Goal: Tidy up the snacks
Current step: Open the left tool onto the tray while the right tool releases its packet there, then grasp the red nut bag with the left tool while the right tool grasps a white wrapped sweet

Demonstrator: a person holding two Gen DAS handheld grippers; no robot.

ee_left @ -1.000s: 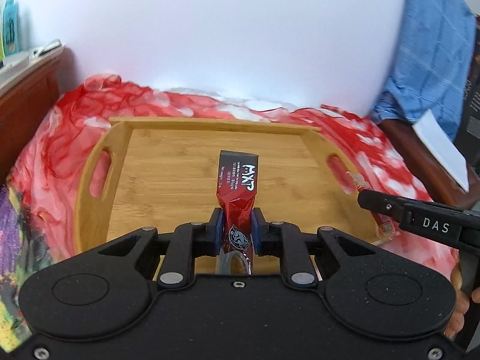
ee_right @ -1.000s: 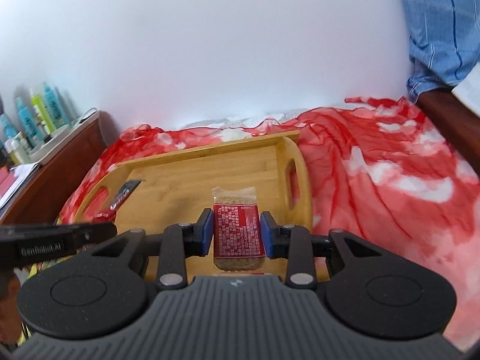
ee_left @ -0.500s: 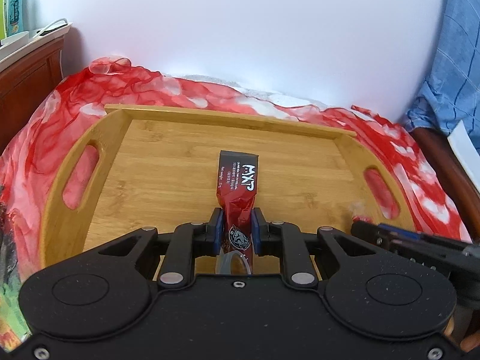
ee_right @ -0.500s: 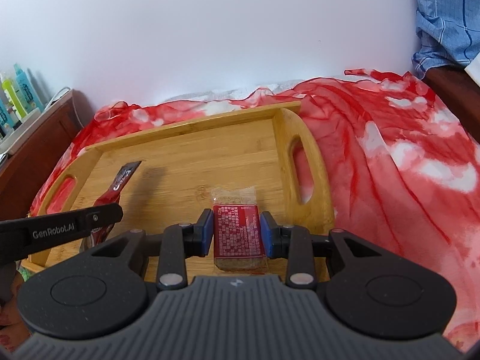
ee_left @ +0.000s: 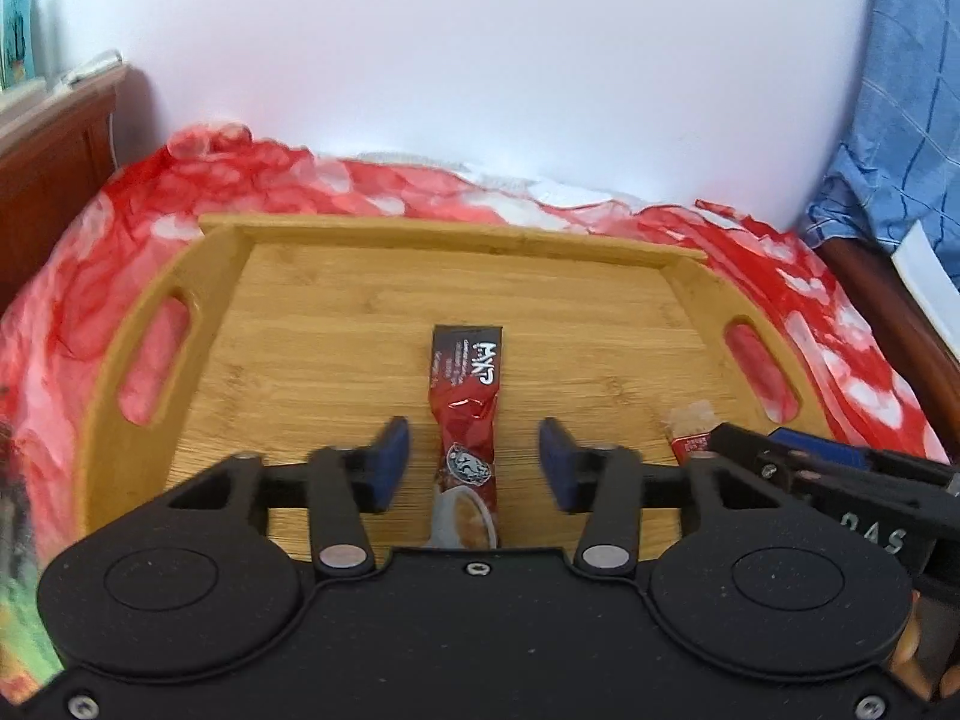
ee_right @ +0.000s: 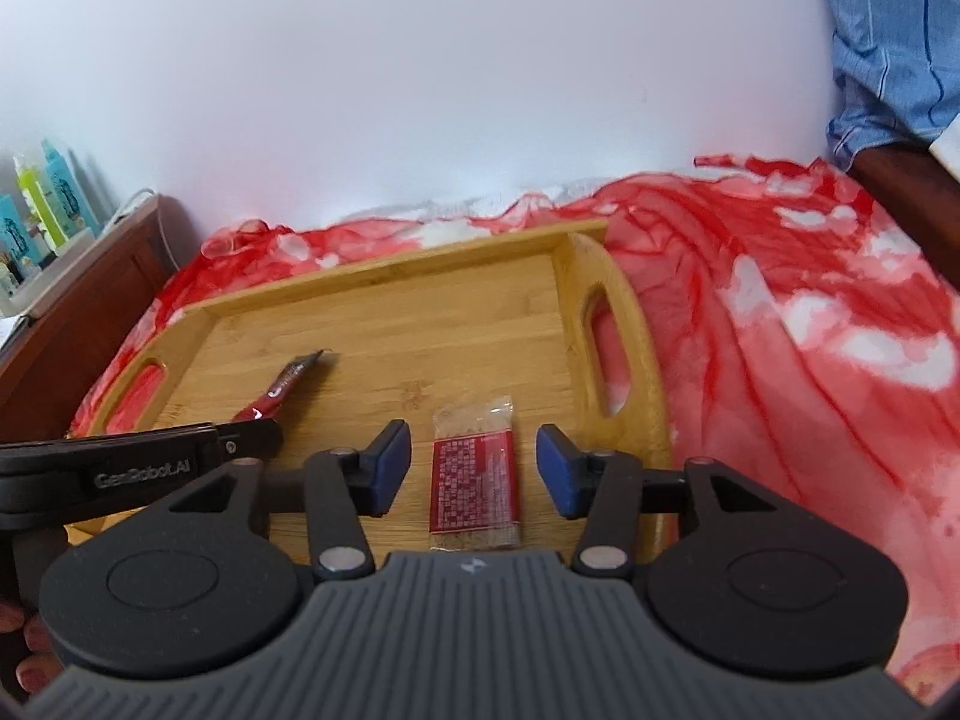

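The coffee stick [ee_left: 465, 414] and snack bar [ee_right: 474, 480] lie flat on the bamboo tray [ee_right: 384, 282], light crinkly packets (slippery film), best pinched across their middles. My left gripper [ee_left: 474, 462] and right gripper [ee_right: 474, 462] have just opened, pads clear.

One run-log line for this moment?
left gripper: just opened, dark red stick sachet on bamboo tray | right gripper: just opened, red-labelled snack bar on tray

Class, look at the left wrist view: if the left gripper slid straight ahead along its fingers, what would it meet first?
Probably the dark red stick sachet lying between the open fingers of the left gripper, then the bamboo tray's floor; depth is unclear.
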